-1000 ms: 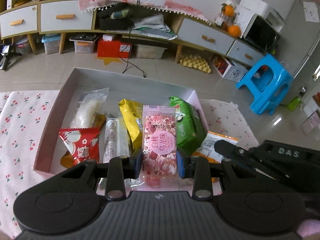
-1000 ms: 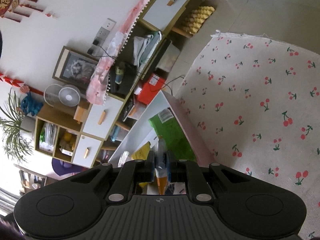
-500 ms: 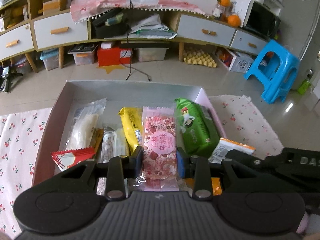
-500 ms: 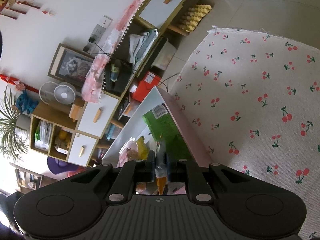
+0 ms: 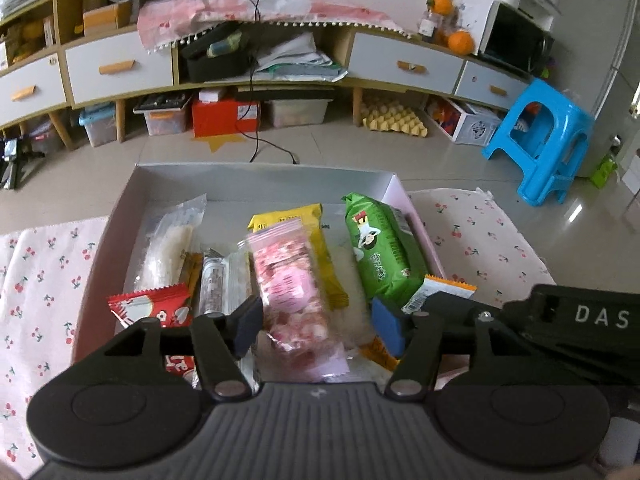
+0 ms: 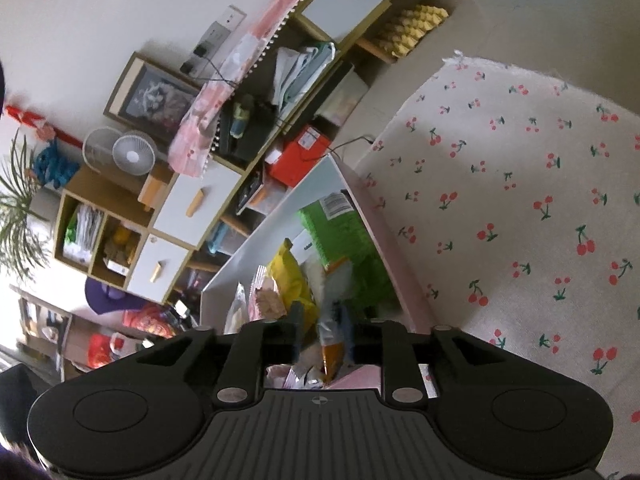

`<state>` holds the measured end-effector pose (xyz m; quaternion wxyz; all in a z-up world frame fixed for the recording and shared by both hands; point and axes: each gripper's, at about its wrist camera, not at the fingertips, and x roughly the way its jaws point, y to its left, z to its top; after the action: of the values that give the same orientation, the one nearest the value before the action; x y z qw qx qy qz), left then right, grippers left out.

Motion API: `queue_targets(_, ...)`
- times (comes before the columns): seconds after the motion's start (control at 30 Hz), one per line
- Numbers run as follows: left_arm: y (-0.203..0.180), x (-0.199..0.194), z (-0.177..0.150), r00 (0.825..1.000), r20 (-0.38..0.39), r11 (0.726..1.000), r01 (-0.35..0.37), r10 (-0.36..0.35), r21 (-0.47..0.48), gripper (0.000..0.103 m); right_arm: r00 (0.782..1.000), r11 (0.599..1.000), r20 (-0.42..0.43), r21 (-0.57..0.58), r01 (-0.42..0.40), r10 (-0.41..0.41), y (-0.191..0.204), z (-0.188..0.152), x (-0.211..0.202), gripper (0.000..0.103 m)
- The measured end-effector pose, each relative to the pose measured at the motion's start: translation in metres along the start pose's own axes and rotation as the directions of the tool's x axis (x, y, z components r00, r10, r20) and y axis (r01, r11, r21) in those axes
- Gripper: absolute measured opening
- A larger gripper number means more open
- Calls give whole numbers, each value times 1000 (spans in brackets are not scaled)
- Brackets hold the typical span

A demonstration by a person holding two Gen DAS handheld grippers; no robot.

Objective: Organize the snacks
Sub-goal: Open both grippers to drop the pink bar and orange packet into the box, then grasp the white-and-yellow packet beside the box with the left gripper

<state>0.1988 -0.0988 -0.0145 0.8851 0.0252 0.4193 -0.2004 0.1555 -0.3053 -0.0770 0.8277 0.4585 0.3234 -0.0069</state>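
A pale pink box [image 5: 264,180] on the cherry-print cloth holds several snack packs: red [image 5: 152,306], clear [image 5: 168,248], yellow [image 5: 320,236], green [image 5: 380,252]. My left gripper [image 5: 318,330] is open over the box's near side, and the pink snack pack [image 5: 290,284] lies loose between its fingers, blurred. My right gripper [image 6: 322,336] is open at the box's right side [image 6: 372,220]. The orange-and-white pack [image 6: 332,316] sits between its fingers, against the right one; it also shows in the left wrist view [image 5: 440,288].
The cherry-print cloth [image 6: 520,200] spreads to the right of the box and also lies to its left [image 5: 40,272]. Beyond it are the tiled floor, a low cabinet with drawers [image 5: 404,64] and a blue stool [image 5: 544,140].
Both grippers have opened. The pink pack has dropped from my left gripper's grip into the box. The orange-and-white pack is no longer pinched by my right gripper.
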Motion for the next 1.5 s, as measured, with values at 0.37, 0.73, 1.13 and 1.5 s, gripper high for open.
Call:
queue_targets(0.37,9,-27,-5,999,35,999,-8,10,-36,71,1000,994,15,-109,3,-1,18,3,-24,62)
queue_targets(0.73,24,-58,-27,998,56,999,-26,28,-45,89,999,959,15,-279,46,-44,34,-3,-48,78)
queue_targets(1.13,38,-76,-64,996,36,990,-77,82,-119,99,992,892,9,-436,116,-124,41,-20,-59,88)
queue_targets(1.5,13,-56,-99,989,-48,988,-145,142,-53,92,971,790,-22,-586,179,-237,43,-48,-50,89)
